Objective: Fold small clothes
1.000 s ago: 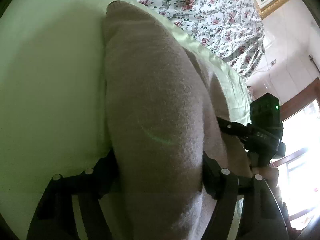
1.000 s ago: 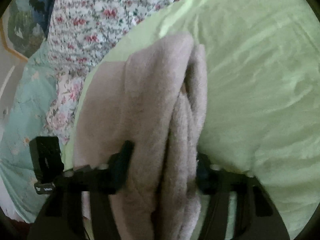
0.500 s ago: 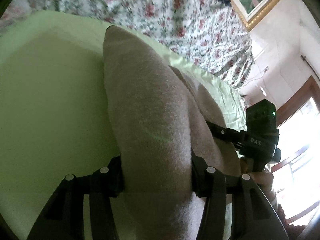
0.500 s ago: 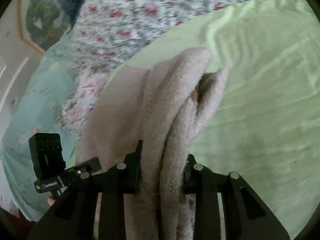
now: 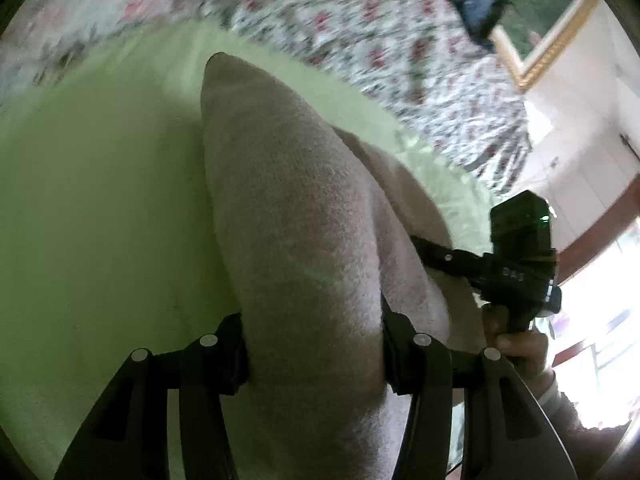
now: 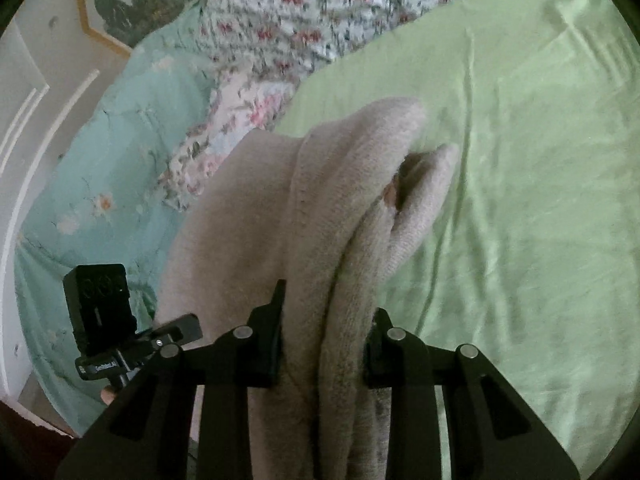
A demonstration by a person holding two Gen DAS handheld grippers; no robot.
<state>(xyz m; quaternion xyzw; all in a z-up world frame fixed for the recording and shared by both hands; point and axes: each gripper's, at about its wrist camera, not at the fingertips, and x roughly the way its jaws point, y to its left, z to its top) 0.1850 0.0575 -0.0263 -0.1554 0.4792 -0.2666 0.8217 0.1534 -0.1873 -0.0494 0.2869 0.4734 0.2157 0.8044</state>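
1. In the left wrist view the left gripper (image 5: 314,350) fills the bottom of the frame; its two black fingers (image 5: 224,354) press in from either side on a thick fold of a beige knit garment (image 5: 288,220), so this claw is clamped on the cloth.
2. The garment rises from between those fingers up the centre of the frame to a blunt tip in the upper middle; a second layer of it drapes off toward the right.
3. Behind the cloth a light green sheet (image 5: 100,200) covers the left and centre; a floral bedspread (image 5: 360,20) runs blurred across the top.
4. At the right edge of the same view the right gripper (image 5: 520,264) shows as a black block with a small green light, touching the draped layer; a hand (image 5: 520,350) grips its handle just below.
5. In the right wrist view the right gripper (image 6: 324,350) sits at the bottom centre; its fingers (image 6: 264,344) are drawn close on a bunched roll of the garment (image 6: 340,208), several folds pinched together.
6. There the cloth reaches toward the middle of the frame, its end opening into a dark hollow; the green sheet (image 6: 520,160) lies to the right.
7. At lower left of that view stands the left gripper (image 6: 100,320); a teal floral quilt (image 6: 120,140) lies behind it; the floral bedspread (image 6: 300,0) is along the top.
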